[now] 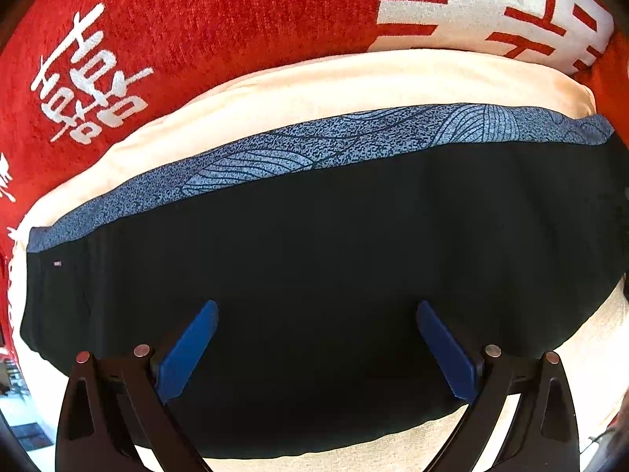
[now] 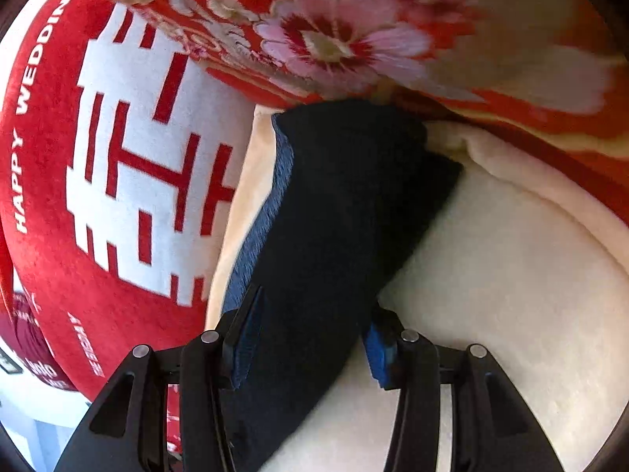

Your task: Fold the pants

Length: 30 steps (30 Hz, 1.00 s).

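The black pants (image 1: 314,275) lie folded flat on a cream cloth (image 1: 314,82), with a blue-grey patterned band (image 1: 314,145) along the far edge. My left gripper (image 1: 317,314) is open just above the black fabric, its blue pads (image 1: 188,350) spread wide and holding nothing. In the right wrist view the pants (image 2: 346,204) run away from the camera as a narrow dark strip on the cream cloth (image 2: 491,275). My right gripper (image 2: 310,334) straddles the near end of the strip, pads (image 2: 245,338) on either side of the fabric with a wide gap between them.
A red blanket (image 1: 177,39) with white lettering and a large white emblem (image 2: 149,181) lies under the cream cloth. A red flowered quilt (image 2: 354,39) is bunched at the far end of the pants.
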{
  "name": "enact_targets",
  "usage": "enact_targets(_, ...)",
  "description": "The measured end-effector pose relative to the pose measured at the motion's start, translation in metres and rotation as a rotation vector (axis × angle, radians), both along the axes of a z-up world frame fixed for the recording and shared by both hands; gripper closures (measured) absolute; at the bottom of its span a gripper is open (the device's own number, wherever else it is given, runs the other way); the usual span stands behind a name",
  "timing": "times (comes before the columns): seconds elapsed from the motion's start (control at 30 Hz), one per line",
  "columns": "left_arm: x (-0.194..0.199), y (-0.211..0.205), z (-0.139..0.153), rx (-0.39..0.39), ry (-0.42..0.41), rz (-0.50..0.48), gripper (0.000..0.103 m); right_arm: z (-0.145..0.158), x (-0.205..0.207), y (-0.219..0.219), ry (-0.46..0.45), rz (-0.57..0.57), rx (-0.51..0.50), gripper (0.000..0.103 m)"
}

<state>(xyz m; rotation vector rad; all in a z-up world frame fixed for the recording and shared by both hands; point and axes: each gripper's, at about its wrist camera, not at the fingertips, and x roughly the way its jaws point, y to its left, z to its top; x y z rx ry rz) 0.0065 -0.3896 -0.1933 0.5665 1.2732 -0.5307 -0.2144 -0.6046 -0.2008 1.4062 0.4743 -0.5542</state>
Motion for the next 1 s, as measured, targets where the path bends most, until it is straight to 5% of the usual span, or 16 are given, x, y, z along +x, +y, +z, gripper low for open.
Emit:
enact_targets(0.03, 0.000, -0.001, 0.001, 0.002, -0.001, -0.007, 0.003, 0.000, 0.004, -0.003, 0.014, -0.007, 0.021, 0.074)
enact_targets(0.07, 0.000, -0.002, 0.004, -0.002, 0.004, -0.014, 0.016, 0.001, 0.006, -0.005, 0.057, -0.012, 0.042, 0.086)
enact_targets(0.13, -0.001, -0.006, 0.013, -0.035, 0.035, -0.025, 0.046, 0.004, 0.007, -0.006, 0.077, -0.003, 0.056, 0.088)
enact_targets(0.17, -0.002, -0.011, 0.018, -0.048, 0.058, -0.039, 0.049, 0.008, 0.009, -0.006, 0.082, 0.011, 0.043, 0.089)
enact_targets(0.37, -0.023, -0.058, 0.044, -0.209, 0.057, -0.116, 0.049, 0.049, 0.022, 0.000, 0.089, 0.143, -0.103, 0.089)
enact_targets(0.47, -0.035, -0.081, 0.010, -0.187, 0.143, -0.136, 0.049, 0.061, 0.028, 0.003, 0.099, 0.181, -0.145, 0.089)
enact_targets(0.57, -0.051, -0.083, 0.011, -0.198, 0.037, -0.195, 0.049, 0.073, 0.039, 0.012, 0.134, 0.237, -0.209, 0.089)
enact_targets(0.8, -0.042, -0.077, 0.014, -0.238, 0.092, -0.206, 0.048, 0.112, 0.070, 0.039, 0.212, 0.379, -0.397, 0.089)
enact_targets(1.0, -0.023, -0.045, 0.026, -0.315, 0.196, -0.142, 0.028, 0.148, 0.108, 0.089, 0.315, 0.558, -0.610, 0.089)
